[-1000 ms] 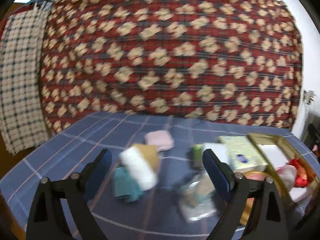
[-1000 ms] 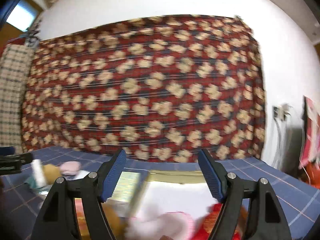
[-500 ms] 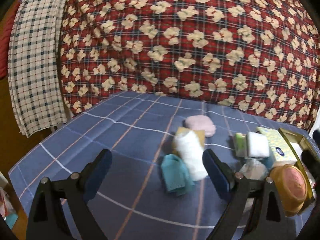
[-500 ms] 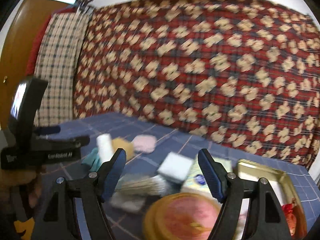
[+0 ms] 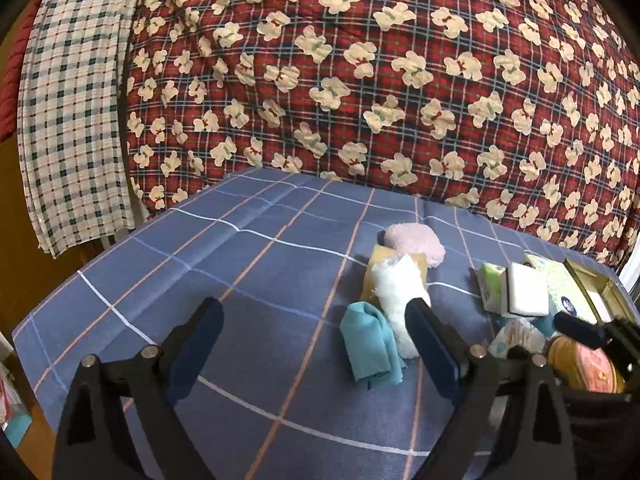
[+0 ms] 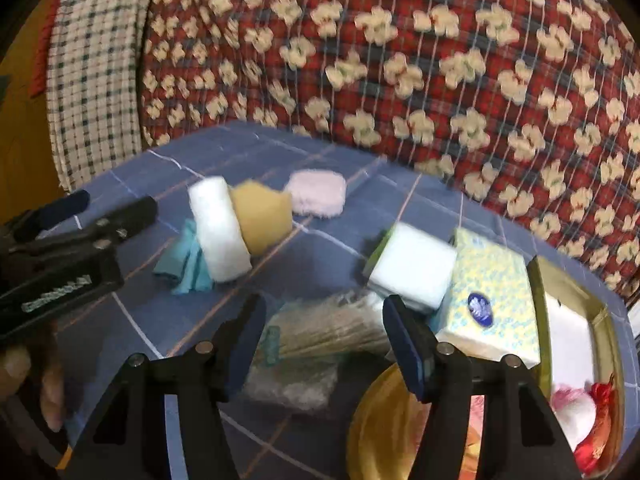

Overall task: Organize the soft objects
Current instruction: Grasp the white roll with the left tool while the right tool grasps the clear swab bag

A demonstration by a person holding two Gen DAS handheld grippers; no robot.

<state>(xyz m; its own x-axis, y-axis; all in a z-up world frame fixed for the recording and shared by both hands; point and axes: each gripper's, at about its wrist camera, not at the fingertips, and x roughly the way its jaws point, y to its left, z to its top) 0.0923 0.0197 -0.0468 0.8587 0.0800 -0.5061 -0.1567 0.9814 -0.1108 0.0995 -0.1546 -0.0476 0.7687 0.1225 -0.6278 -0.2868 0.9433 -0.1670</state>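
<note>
Both grippers empty, fingers spread wide: left gripper (image 5: 316,342), right gripper (image 6: 324,330). White towel roll (image 5: 396,296) lies mid-surface beside teal cloth (image 5: 370,346). Light, squashy; pinch across its middle.

Both grippers, left gripper (image 5: 314,350) and right gripper (image 6: 324,338), have black frames, blue-padded fingers (image 6: 406,344), and silver screws (image 6: 443,347) behind the pads.

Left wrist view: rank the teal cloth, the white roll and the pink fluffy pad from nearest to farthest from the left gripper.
From the left gripper:
1. Teal cloth, just ahead, toward the right finger.
2. White roll, behind the cloth, touching it.
3. Pink fluffy pad, farthest back, beyond the yellow sponge.
</note>
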